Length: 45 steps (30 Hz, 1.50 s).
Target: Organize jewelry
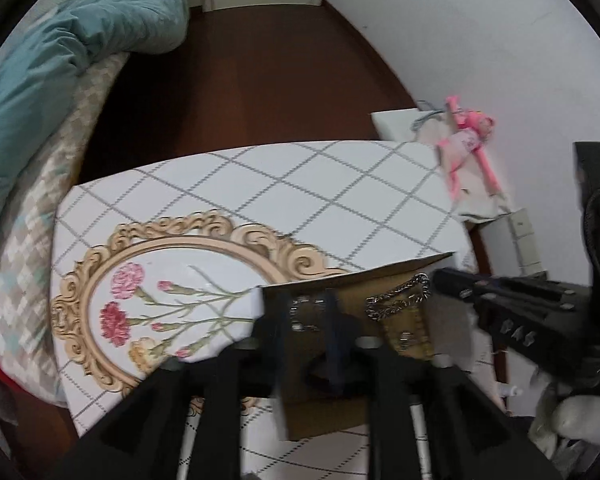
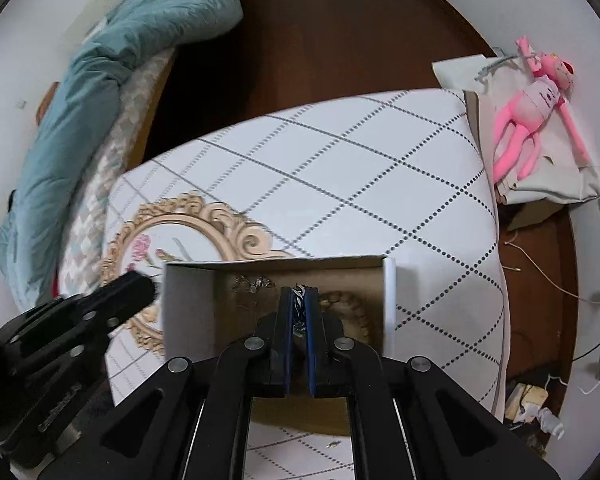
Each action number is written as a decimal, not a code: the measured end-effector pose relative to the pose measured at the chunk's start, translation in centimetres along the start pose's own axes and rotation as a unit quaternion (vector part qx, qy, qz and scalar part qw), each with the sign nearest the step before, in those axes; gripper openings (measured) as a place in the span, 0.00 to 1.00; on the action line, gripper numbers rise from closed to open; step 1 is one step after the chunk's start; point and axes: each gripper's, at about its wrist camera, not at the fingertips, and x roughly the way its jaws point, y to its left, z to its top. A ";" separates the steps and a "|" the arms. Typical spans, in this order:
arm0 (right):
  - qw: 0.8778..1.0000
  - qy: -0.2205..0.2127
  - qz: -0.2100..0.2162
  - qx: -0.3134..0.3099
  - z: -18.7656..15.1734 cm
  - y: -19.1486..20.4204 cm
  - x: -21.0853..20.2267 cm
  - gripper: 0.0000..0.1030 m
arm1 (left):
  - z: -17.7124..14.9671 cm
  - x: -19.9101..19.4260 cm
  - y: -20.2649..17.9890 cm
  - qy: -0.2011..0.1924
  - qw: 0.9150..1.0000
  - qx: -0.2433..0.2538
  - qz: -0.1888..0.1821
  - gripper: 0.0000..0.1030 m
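A small cardboard box [image 2: 188, 300] sits on the white table with grey diamond lines [image 2: 340, 184]. Inside lie a silver piece [image 2: 254, 283] and a beaded bracelet [image 2: 350, 304]. My right gripper [image 2: 299, 300] is shut on a silver chain [image 2: 299, 302] above the box's inside. In the left wrist view my left gripper [image 1: 306, 320] is shut on the near wall of the box [image 1: 360, 280], and a silver chain [image 1: 400, 294] hangs from the right gripper [image 1: 452, 286], which reaches in from the right. The left gripper [image 2: 136, 286] shows at the box's left in the right wrist view.
An ornate oval tray with painted flowers [image 1: 112, 264] lies on the table left of the box. A bed with a teal quilt [image 1: 60, 60] is at the left. A pink plush toy [image 2: 532, 108] lies on a canvas bag at the right. Cables run on the floor [image 2: 548, 280].
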 end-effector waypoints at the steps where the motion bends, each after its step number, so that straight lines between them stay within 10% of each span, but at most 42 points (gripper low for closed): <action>1: 1.000 -0.004 -0.012 -0.001 0.0 -0.1 0.0 0.07 | -0.1 0.0 0.2 -0.005 1.000 -0.001 0.007 0.60; 2: 1.000 -0.010 -0.021 -0.001 -0.1 -0.3 -0.2 0.10 | -0.3 -0.1 0.4 -0.011 1.000 -0.004 0.016 0.73; 9: 0.992 -0.060 -0.104 -0.030 -1.8 -0.7 -2.9 0.40 | -1.9 -0.4 1.3 -0.040 0.998 -0.017 0.051 0.79; 11: 0.987 -0.069 -0.141 -0.044 -2.9 -0.7 -3.1 0.60 | -2.7 -0.3 1.4 -0.045 0.997 -0.018 0.063 0.96; 16: 0.976 -0.079 -0.198 -0.052 -5.7 -0.9 -2.6 0.95 | -4.4 0.1 1.1 -0.052 0.995 -0.016 0.084 1.00; 45: 0.955 -0.209 -0.207 -0.032 -15.2 1.4 -13.8 1.00 | -10.9 -10.3 -2.2 -0.142 0.987 -0.027 0.073 1.00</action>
